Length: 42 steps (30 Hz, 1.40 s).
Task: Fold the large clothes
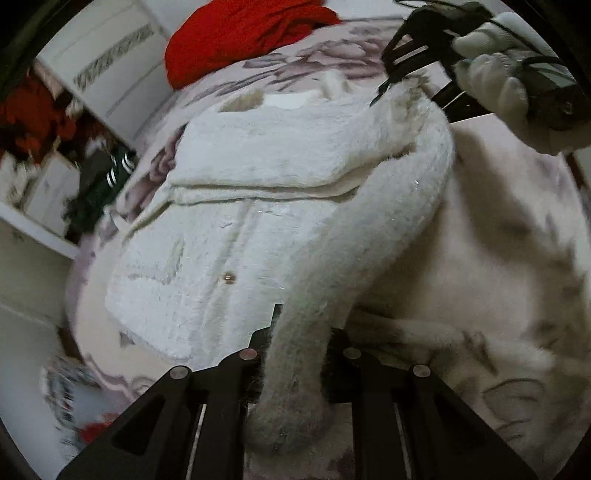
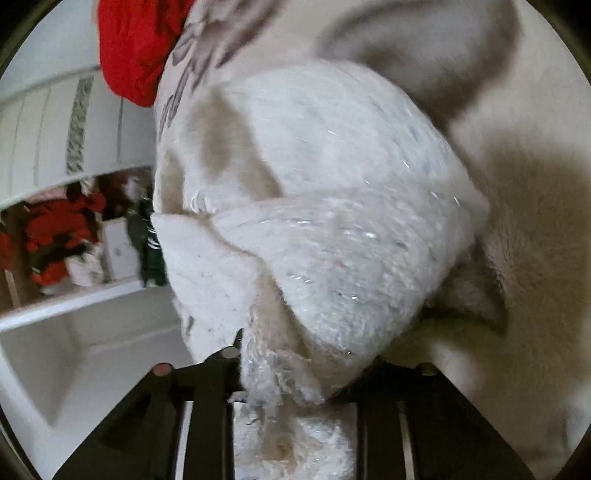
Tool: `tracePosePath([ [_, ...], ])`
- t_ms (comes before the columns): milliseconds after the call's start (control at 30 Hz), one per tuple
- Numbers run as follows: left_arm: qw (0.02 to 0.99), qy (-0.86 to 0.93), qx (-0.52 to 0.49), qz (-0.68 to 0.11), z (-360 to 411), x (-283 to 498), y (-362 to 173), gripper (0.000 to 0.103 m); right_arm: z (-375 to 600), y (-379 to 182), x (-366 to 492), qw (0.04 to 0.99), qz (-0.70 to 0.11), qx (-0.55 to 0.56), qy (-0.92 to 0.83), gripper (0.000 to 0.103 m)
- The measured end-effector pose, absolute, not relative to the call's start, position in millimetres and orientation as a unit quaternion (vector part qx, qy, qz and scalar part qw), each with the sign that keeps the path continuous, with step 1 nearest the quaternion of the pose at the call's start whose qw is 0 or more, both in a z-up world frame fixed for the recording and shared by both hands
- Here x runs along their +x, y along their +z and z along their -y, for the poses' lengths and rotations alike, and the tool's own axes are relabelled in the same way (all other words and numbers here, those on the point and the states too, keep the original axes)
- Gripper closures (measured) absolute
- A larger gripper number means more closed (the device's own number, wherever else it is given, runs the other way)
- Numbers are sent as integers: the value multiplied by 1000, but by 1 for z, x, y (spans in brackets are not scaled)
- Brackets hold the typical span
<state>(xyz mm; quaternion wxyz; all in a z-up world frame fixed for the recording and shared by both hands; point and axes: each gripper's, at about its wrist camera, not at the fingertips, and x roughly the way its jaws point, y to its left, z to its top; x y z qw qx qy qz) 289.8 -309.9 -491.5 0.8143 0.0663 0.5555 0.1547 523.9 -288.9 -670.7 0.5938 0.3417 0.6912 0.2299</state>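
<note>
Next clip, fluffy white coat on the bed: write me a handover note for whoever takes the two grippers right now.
Left gripper: shut on the coat's sleeve, lifting it off the bed.
Right gripper: jaws clamped on the coat's fluffy edge; in the left view it holds the sleeve's far end.
White coat: lies on the flowered bedspread, red garment behind it.
Done: both grips taken.
Left: lay the sleeve across the body, then fold the coat.

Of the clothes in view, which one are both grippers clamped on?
The white fluffy coat spread on the bed: left gripper holds its sleeve, right gripper its edge. The red garment lies untouched behind.
</note>
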Motion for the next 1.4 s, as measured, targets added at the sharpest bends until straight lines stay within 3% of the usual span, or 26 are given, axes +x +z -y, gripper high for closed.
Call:
tracePosePath([
  [200, 819, 138, -55, -554, 203, 291, -448, 92, 222, -564, 540, 638, -690, 285, 189, 81],
  [333, 805, 146, -137, -559, 110, 291, -449, 92, 126, -517, 564, 659, -704, 210, 160, 81],
  [533, 750, 138, -280, -583, -28, 290, -518, 91, -40, -551, 617, 651, -740, 128, 109, 81],
  [567, 743, 133, -296, -586, -41, 289, -530, 86, -63, -564, 622, 650, -745, 116, 96, 81],
  [633, 710, 96, -364, -596, -76, 284, -567, 78, -98, -592, 627, 643, -757, 75, 82, 76],
  [667, 699, 86, -388, -594, -83, 281, -573, 70, -111, -602, 628, 641, -761, 66, 73, 62],
  [767, 675, 50, -470, -567, -115, 255, -579, 59, -123, -605, 623, 643, -758, 73, 82, 27],
  [833, 674, 49, -477, -561, -128, 239, -572, 59, -127, -593, 616, 642, -754, 82, 113, 27],
  [900, 674, 63, -467, -569, -138, 229, -564, 47, -114, -572, 604, 644, -745, 95, 143, 27],
  [1067, 689, 44, -462, -557, -146, 237, -558, 46, -44, -539, 546, 656, -725, 124, 170, 27],
  [1167, 697, 2, -426, -577, -137, 264, -576, 42, 10, -556, 498, 656, -731, 130, 135, 27],
  [1333, 733, 4, -323, -599, -110, 294, -593, 44, 66, -636, 429, 597, -760, 223, 123, 27],
  [1367, 747, 6, -313, -587, -107, 293, -587, 70, 73, -658, 414, 581, -766, 247, 122, 27],
  [1400, 753, 8, -306, -583, -105, 292, -583, 85, 76, -674, 405, 570, -766, 269, 128, 26],
])
